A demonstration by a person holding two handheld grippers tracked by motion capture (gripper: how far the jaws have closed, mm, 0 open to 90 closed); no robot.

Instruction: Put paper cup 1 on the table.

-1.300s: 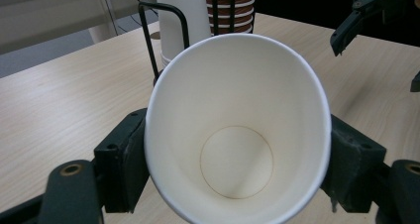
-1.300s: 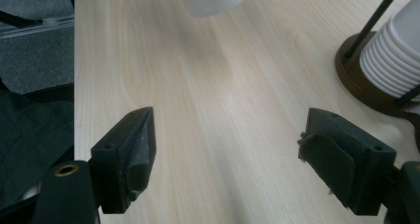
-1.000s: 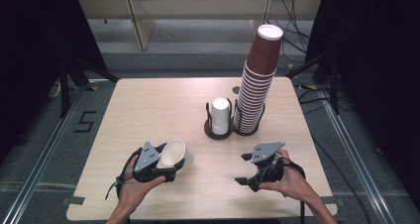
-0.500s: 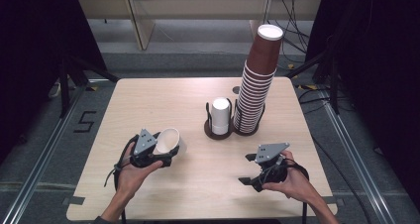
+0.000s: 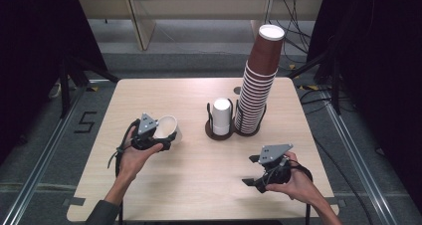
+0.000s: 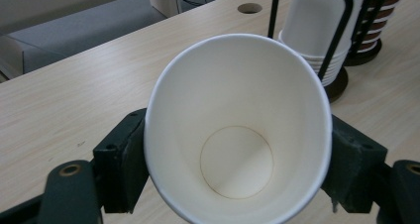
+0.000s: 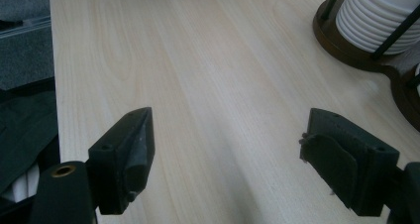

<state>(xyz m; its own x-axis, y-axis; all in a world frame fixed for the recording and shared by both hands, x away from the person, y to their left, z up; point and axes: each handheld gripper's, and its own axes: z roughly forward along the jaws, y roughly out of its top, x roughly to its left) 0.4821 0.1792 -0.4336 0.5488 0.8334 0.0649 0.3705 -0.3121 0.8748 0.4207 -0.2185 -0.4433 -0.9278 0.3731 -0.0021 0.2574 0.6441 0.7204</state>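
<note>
**Holding one white cup clear of the rack, nothing set down yet**

Judging from how things lie, I'd put the job at about its midpoint. My left gripper (image 5: 160, 141) is clamped on a single white paper cup (image 5: 167, 128), tipped on its side with the mouth facing forward; in the left gripper view the jaws press the cup wall from both sides and I look straight down to its bare bottom (image 6: 236, 162). The cup sits over the left half of the table (image 5: 194, 185), well apart from the cup holder (image 5: 220, 132). So a cup is in hand and away from the rack; what I take to be left is standing it somewhere on the table (where exactly, the pictures don't tell me).

My right gripper (image 5: 253, 171) is released, jaws spread wide over bare wood near the front right of the table, gripping nothing.

Counting: two grippers, one loose cup. One holder with two wire-framed bays on a dark base. One short stack of white cups (image 5: 221, 115) in the left bay; the right gripper view shows its ribbed rims (image 7: 376, 23), but I can't count them reliably. One tall stack of brown cups (image 5: 259, 80) in the right bay, leaning a little, too many to number. One small round hole (image 5: 237, 90) in the tabletop behind the holder.
</note>
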